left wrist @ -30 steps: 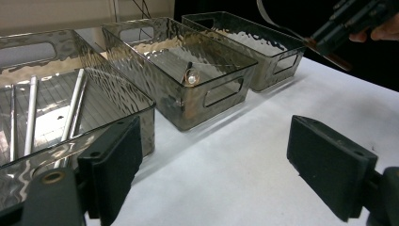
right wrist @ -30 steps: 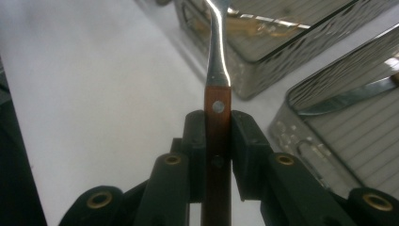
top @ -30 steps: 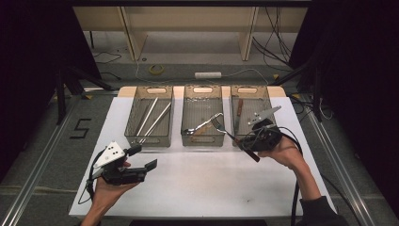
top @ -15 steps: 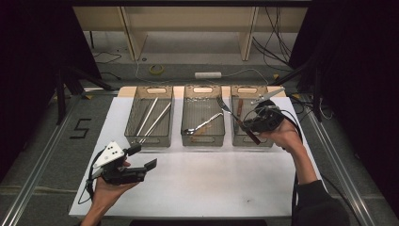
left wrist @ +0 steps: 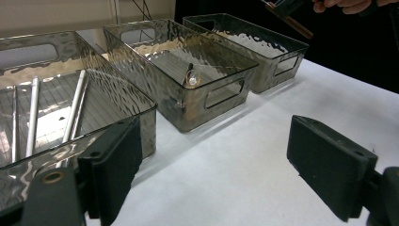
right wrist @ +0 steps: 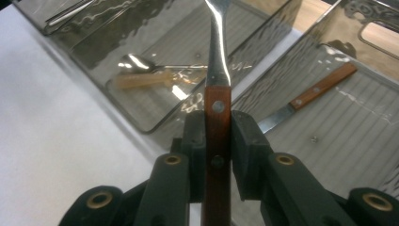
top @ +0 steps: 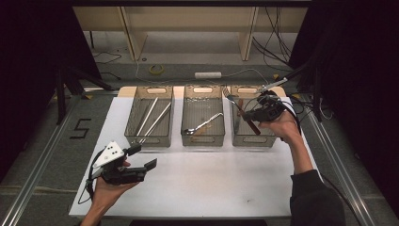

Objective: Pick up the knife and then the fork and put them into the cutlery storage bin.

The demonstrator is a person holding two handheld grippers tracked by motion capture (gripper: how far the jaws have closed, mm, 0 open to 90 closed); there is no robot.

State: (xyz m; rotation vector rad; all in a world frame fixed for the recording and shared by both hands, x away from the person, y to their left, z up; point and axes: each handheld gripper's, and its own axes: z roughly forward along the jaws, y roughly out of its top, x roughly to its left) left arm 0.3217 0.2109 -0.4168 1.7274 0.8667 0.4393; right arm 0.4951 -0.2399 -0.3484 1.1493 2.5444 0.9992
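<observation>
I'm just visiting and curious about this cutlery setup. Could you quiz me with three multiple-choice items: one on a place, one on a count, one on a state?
1. Where is the fork?
A. Flat on the table
B. Clamped in the right tool
C. In the left bin

2. How many clear bins stand on the table?
A. Two
B. Three
C. Five

3. How is the left tool?
A. Open and empty
B. Shut on a spoon
C. Shut on a knife

Answers: 1 B, the pads squeeze its wooden handle. 2 B, three stand side by side in the high view. 3 A, its jaws stand wide apart over bare table.
</observation>
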